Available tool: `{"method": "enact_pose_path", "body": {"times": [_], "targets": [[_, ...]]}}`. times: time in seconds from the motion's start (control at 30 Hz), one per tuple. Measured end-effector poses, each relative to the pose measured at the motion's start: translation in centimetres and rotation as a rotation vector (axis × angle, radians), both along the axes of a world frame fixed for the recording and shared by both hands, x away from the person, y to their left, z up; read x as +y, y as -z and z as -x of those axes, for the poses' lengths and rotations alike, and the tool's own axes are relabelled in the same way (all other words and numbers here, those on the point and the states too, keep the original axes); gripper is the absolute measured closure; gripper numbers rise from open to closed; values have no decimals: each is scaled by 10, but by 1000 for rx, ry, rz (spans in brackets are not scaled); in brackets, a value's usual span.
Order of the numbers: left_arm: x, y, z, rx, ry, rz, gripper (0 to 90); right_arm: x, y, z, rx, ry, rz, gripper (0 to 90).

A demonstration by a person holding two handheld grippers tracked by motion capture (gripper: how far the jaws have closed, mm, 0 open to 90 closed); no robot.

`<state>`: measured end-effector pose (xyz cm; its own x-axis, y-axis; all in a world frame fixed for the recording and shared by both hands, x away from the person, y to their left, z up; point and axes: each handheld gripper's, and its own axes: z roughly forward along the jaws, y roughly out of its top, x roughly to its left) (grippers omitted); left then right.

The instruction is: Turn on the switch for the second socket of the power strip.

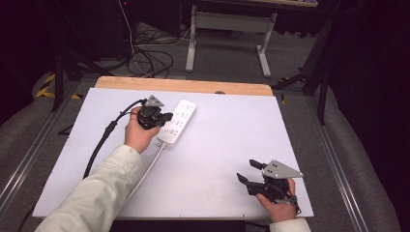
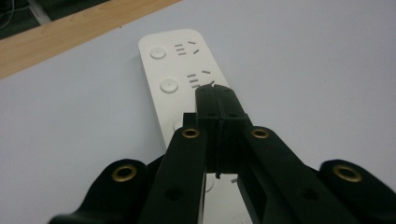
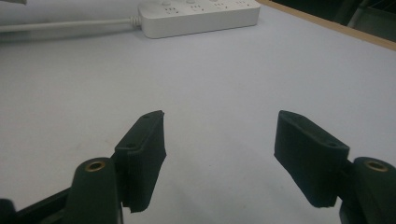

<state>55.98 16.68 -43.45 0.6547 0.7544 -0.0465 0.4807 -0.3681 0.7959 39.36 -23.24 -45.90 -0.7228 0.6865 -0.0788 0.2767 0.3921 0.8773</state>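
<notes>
From the high view, the white power strip (image 1: 178, 122) lies toward the far left of the surface (image 1: 227, 145); the left tongs (image 1: 167, 117) hover over its near half, the right tongs (image 1: 245, 171) rest apart at the near right. In the left gripper view the jaws are clenched with nothing between them, tips at a round switch button (image 2: 169, 85); press straight down, squarely, so they don't skid. The buttons nearer in are covered by the jaws. In the right gripper view the jaws stand released, and the strip's cord (image 3: 65, 25) is cut off at the frame edge.
</notes>
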Motion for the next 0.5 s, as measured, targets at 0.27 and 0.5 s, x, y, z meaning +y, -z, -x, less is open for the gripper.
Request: {"method": "enact_pose_path", "body": {"times": [0.27, 0.5], "targets": [[-4, 11, -6, -2, -12, 0, 900, -1, 0, 0, 0, -1, -4, 335], [-3, 25, -13, -11, -40, -13, 900, -1, 0, 0, -1, -4, -4, 335]]}}
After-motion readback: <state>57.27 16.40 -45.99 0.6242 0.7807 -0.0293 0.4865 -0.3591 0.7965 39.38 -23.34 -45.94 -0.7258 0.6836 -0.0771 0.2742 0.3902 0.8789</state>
